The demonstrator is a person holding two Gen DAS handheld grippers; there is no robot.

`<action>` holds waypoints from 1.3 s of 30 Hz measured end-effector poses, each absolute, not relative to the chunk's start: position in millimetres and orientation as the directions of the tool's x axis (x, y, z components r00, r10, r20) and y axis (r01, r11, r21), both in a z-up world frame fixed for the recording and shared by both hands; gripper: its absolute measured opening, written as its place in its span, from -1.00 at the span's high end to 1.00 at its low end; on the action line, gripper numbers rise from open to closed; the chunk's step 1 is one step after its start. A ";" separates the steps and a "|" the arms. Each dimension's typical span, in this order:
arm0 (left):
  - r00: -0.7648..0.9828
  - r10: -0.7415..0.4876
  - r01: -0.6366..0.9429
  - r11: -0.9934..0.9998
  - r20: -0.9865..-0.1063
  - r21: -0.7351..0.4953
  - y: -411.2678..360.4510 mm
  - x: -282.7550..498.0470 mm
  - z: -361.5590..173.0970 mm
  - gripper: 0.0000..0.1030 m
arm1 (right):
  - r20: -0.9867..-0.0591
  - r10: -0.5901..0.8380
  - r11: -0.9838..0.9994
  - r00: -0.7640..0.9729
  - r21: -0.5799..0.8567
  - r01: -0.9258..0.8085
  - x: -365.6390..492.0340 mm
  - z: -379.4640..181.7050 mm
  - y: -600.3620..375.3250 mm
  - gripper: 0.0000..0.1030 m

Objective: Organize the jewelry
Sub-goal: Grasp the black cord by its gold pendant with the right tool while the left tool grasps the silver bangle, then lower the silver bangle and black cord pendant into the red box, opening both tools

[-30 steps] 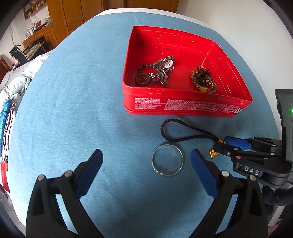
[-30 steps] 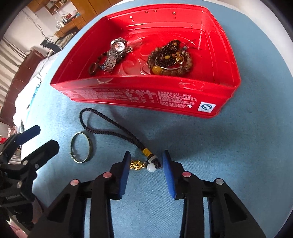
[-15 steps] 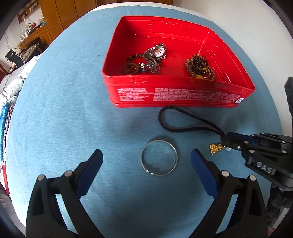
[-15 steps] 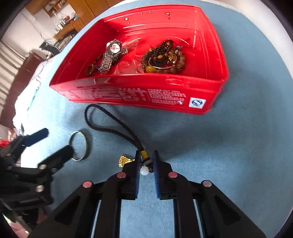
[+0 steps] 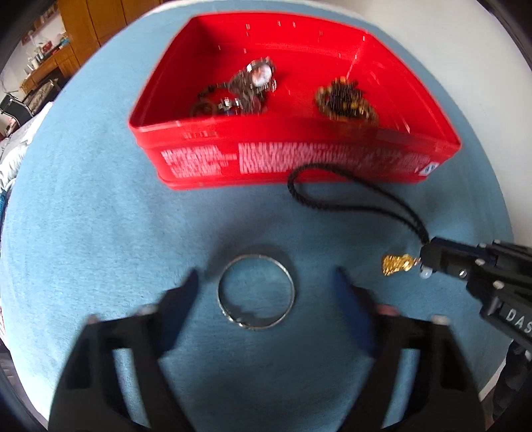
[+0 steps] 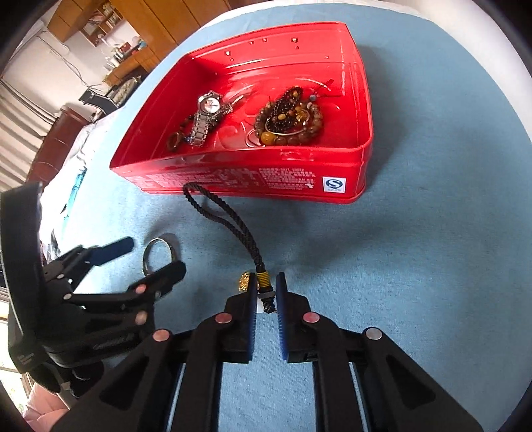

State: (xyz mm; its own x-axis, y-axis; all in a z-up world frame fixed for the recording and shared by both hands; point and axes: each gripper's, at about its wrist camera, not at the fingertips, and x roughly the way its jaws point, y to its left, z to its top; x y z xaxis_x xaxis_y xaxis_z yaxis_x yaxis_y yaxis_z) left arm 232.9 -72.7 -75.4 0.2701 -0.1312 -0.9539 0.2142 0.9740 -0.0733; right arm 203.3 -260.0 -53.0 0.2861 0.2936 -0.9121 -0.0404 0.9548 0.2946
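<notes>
A red tin box (image 5: pixel 299 162) (image 6: pixel 362 159) on the blue cloth holds a silver watch (image 6: pixel 206 116) (image 5: pixel 256 79) and a heap of brown bead bracelets (image 6: pixel 289 116) (image 5: pixel 345 99). My right gripper (image 6: pixel 266 292) (image 5: pixel 429 262) is shut on the bead end of a black cord charm (image 6: pixel 232 219) (image 5: pixel 349 206), whose gold pendant (image 5: pixel 397 264) (image 6: pixel 244 281) hangs beside the left finger. My left gripper (image 5: pixel 266 282) (image 6: pixel 143 256) is open, its fingers either side of a silver bangle (image 5: pixel 256 295) (image 6: pixel 159 252) that lies flat on the cloth.
The blue cloth (image 6: pixel 432 249) covers a round table whose edge curves close behind the box and to the right. Wooden cabinets (image 6: pixel 159 20) and a cluttered desk stand beyond the table at the upper left.
My right gripper closed on the charm's bead end and lifted it slightly. My left gripper moved forward and its fingers narrowed around the bangle.
</notes>
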 end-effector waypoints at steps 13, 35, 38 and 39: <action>0.277 -0.126 0.240 0.969 -0.953 -0.058 -73.9 233.5 -76.2 0.07 | -0.912 0.296 0.954 0.284 0.296 -0.042 204.7 -55.6 -258.3 0.80; 0.402 -0.168 0.256 0.964 -0.900 -0.065 -53.0 185.8 -11.7 0.07 | -0.890 0.284 0.959 0.357 0.272 -0.084 185.1 -11.0 -249.5 0.80; 0.418 -0.171 0.260 0.964 -0.892 -0.063 -49.1 180.9 -2.3 0.07 | -0.884 0.281 0.960 0.375 0.267 -0.089 181.0 -0.8 -248.5 0.80; 0.422 -0.171 0.260 0.964 -0.890 -0.061 -52.1 182.0 1.2 0.07 | -0.881 0.280 0.960 0.382 0.266 -0.091 179.9 3.4 -248.5 0.80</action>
